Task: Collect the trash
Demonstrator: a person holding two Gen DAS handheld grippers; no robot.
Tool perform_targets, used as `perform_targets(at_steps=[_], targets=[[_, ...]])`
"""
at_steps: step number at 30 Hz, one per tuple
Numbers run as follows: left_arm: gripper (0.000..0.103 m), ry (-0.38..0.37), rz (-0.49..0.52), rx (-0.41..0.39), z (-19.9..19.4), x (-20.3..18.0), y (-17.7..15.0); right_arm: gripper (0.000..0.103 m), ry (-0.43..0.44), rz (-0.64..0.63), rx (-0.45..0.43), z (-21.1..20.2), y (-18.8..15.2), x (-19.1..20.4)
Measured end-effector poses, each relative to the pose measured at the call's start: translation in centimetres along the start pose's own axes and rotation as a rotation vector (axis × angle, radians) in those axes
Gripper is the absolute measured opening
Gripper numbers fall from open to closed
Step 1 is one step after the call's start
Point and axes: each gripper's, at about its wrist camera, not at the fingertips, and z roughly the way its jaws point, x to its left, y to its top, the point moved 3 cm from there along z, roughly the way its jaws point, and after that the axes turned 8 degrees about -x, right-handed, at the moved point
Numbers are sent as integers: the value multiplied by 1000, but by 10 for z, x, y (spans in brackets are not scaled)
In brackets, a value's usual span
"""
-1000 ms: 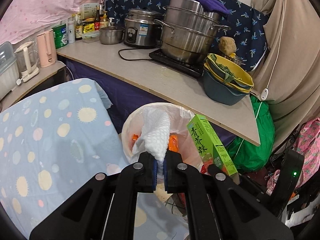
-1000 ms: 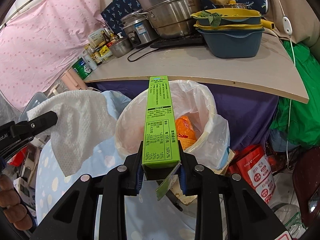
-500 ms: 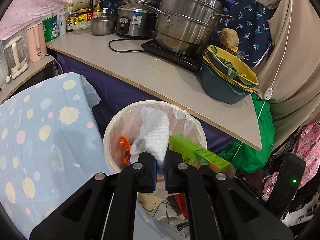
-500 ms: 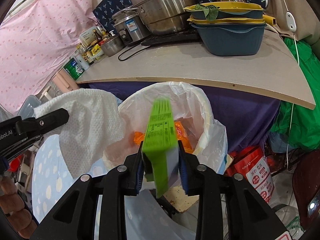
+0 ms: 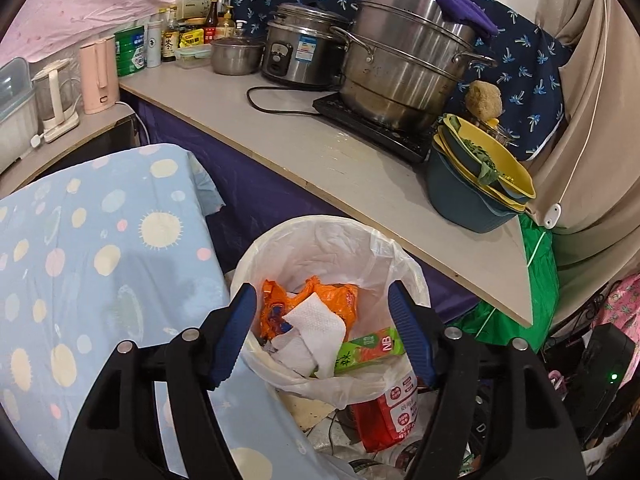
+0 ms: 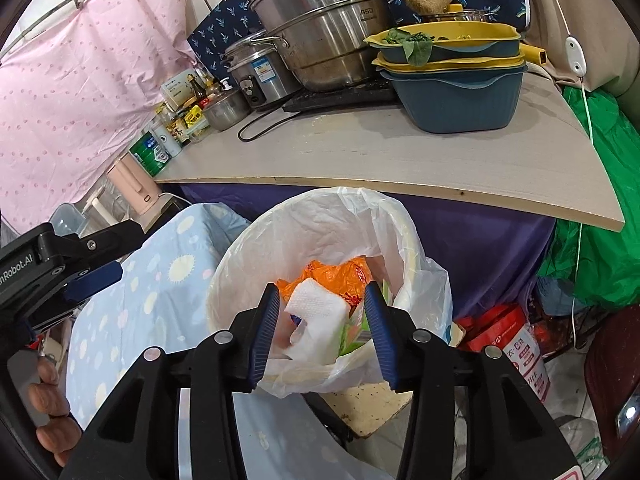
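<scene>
A trash bin lined with a white plastic bag (image 5: 320, 232) (image 6: 332, 208) stands below the counter edge. Inside lie a white paper towel (image 5: 316, 332) (image 6: 316, 312), a green carton (image 5: 368, 350) (image 6: 356, 330) and an orange wrapper (image 5: 340, 296) (image 6: 336, 272). My left gripper (image 5: 324, 332) is open and empty just above the bin's near rim. My right gripper (image 6: 322, 326) is open and empty over the bin. The left gripper also shows at the left of the right wrist view (image 6: 76, 268).
A beige counter (image 5: 320, 152) behind the bin carries a steel steamer pot (image 5: 404, 64), rice cooker (image 5: 300, 52) and stacked blue and yellow basins (image 5: 476, 184). A blue dotted cloth (image 5: 92, 264) lies left. A red bag (image 5: 384, 408) and green bag (image 6: 600, 220) sit right.
Both grippers opened. The paper towel left my left gripper and the green carton left my right gripper; both now lie in the bin.
</scene>
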Motion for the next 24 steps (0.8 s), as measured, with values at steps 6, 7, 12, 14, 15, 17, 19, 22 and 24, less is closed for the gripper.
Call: perform_targets(at_steps=[6,7,12,14,15,17,19,22,24], targets=[[65,37,25,-11,-5,2,-1,45,4,-18,0,-5,-2,5],[65,45,32,-13,-6,3,-2,46,3,-21,-1,-6,-2,6],[65,76,55,-19,-9,4,-5,50,-4,-44,-11,-14,-2,10],[65,83,57,-17,-9,5,-6,50,-6,-51,-12,-16,-2,12],[65,89,58,-16,-10,6,-8,50,-8,-54,-13,-17,-2,13],[65,96,64,-16,-11,7,-9,51,-13,-62,-14,-20,-3,14],[65,107,70,-18,-12,8,-11,53,-16,-71,-13,-22,-4,16],[65,122,77,-21,-14,10,-13,56,-22,-84,-16,-26,-6,18],[65,135,79,-21,-15,12,-16,59,-27,-91,-16,-28,-7,19]])
